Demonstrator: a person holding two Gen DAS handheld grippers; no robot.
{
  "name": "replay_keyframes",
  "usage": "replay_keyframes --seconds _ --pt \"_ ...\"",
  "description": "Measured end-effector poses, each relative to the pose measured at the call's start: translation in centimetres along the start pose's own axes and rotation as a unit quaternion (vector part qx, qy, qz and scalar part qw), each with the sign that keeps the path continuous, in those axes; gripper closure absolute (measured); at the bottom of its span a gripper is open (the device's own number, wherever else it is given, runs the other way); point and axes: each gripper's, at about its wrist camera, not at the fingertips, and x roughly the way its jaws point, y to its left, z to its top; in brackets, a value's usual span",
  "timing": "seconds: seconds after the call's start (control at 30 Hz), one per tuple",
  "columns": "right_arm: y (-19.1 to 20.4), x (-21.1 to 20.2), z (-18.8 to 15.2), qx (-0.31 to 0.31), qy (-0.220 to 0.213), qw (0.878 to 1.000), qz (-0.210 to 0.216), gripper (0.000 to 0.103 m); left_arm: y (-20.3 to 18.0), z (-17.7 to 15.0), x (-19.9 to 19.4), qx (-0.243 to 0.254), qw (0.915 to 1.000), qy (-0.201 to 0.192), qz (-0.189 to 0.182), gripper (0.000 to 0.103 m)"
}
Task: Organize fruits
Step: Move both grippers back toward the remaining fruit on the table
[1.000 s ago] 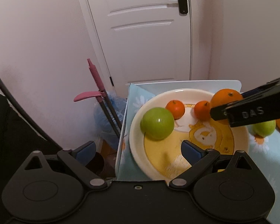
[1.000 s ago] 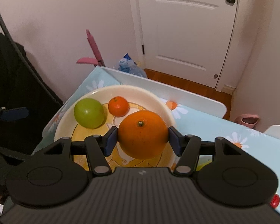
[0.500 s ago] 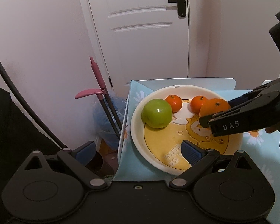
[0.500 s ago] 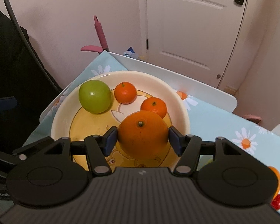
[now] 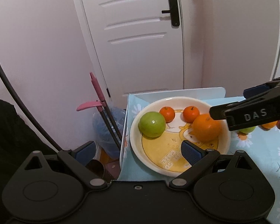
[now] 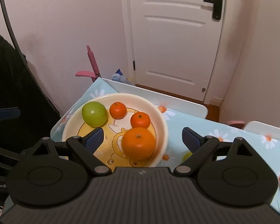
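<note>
A cream plate [image 6: 163,130] with a yellow cartoon print holds a green apple [image 6: 94,113], two small mandarins [image 6: 118,110] [image 6: 140,120] and a large orange [image 6: 138,143]. My right gripper [image 6: 142,139] hovers just above and behind the orange. Its jaws are opening wide, and both blue pads are off the fruit, which rests on the plate between them. In the left wrist view the same plate [image 5: 226,140], apple [image 5: 152,124] and orange [image 5: 206,129] show, with the right gripper [image 5: 231,102] coming in from the right. My left gripper [image 5: 137,151] is open and empty at the plate's near left rim.
A light blue daisy-print cloth [image 6: 224,130] covers the table, whose left edge runs close to the plate. More fruit lies right of the plate: a green one [image 5: 249,130] and an orange one [image 5: 269,125]. A pink-handled mop [image 5: 97,87] and a white door [image 6: 173,37] stand beyond.
The right gripper let go of the large orange, which now rests on the plate, and its jaws spread wide as it drew back and up. The left gripper also pulled back a little.
</note>
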Motion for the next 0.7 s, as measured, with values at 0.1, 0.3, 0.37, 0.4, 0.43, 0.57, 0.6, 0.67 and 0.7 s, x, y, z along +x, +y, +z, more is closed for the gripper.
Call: replay_keyframes --seconds 0.1,0.3,0.37,0.4,0.43,0.57,0.6,0.67,0.7 --pt "-0.4 -1.6 -0.3 0.013 -0.006 1.000 -0.010 0.000 0.0 0.3 -0.9 -0.001 0.9999 -0.008 -0.010 0.003" --pt "-2.0 -5.4 -1.5 0.046 -0.014 0.998 -0.043 0.000 -0.6 0.8 -2.4 0.011 0.9990 -0.027 -0.034 0.003" --pt "-2.6 -6.6 -2.2 0.058 -0.014 0.997 -0.057 0.000 -0.9 1.0 -2.8 0.016 0.9982 -0.033 -0.047 0.003" --pt "-3.0 -7.2 -2.5 0.064 -0.013 0.996 -0.065 0.000 -1.1 1.1 -2.9 0.020 0.9978 -0.036 -0.053 0.003" --pt "-3.3 -7.7 -2.8 0.069 -0.013 0.995 -0.071 0.000 -1.3 1.1 -3.0 0.023 0.9973 -0.038 -0.058 0.003" --pt "-4.4 -9.8 -4.4 0.090 -0.009 0.991 -0.100 0.000 -2.6 1.7 -3.4 0.045 0.9948 -0.050 -0.076 0.003" --pt "-4.8 -10.3 -4.8 0.096 -0.009 0.990 -0.106 0.000 -3.0 1.9 -3.4 0.049 0.9941 -0.053 -0.081 0.003" --pt "-5.6 -11.3 -5.8 0.113 -0.006 0.986 -0.120 0.000 -3.9 2.3 -3.3 0.058 0.9925 -0.056 -0.092 0.003" --pt "-6.0 -11.7 -6.2 0.120 -0.004 0.985 -0.125 0.000 -4.6 2.5 -3.3 0.065 0.9915 -0.059 -0.097 0.003"
